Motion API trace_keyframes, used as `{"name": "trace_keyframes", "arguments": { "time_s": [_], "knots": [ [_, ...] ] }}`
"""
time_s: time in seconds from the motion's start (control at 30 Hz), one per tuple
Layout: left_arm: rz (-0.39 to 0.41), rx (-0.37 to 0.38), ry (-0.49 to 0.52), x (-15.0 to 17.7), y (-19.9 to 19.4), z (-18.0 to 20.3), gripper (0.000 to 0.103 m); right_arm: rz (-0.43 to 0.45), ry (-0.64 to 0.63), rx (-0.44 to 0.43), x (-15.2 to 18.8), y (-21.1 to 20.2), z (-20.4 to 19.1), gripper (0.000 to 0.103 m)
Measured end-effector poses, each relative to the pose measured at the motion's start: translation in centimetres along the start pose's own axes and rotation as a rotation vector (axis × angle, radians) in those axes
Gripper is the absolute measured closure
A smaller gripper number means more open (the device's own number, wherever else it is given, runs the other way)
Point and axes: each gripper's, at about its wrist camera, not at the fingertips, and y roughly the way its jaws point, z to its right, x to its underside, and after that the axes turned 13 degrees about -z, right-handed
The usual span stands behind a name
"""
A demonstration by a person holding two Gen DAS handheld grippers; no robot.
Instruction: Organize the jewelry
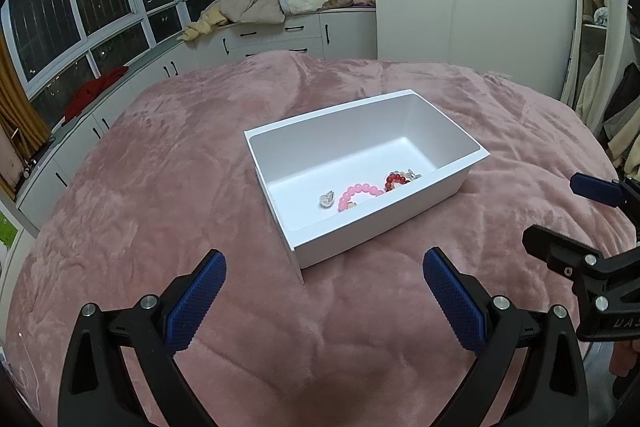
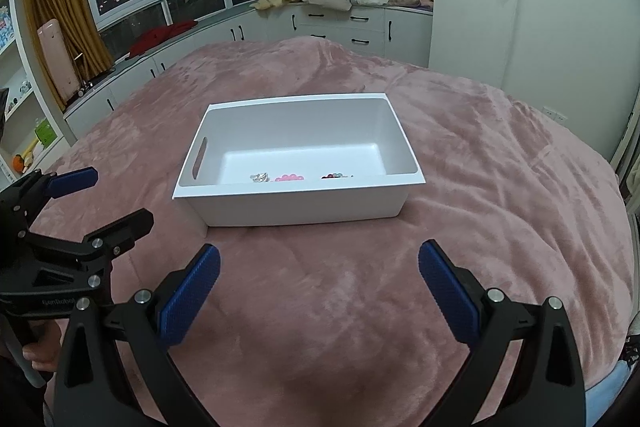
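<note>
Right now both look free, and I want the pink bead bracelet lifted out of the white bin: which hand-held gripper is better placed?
Probably the left hand-held gripper: open, empty, with the pink bead bracelet almost straight ahead in the white plastic bin. The right one's view mostly hides it behind the near wall.

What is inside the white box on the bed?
Inside the white box, along its near wall, lie a pink bead bracelet, a red bead bracelet and a small clear piece. The near wall hides part of them; the remaining floor looks bare.
</note>
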Motion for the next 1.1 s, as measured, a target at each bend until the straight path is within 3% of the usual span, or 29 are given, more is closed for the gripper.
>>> {"name": "trace_keyframes", "arguments": {
  "time_s": [1.1],
  "knots": [
    [0.008, 0.015, 0.010, 0.02, -0.03, -0.41, 0.003, -0.017, 0.015, 0.006, 0.20, 0.83, 0.07, 0.005]
  ]
}}
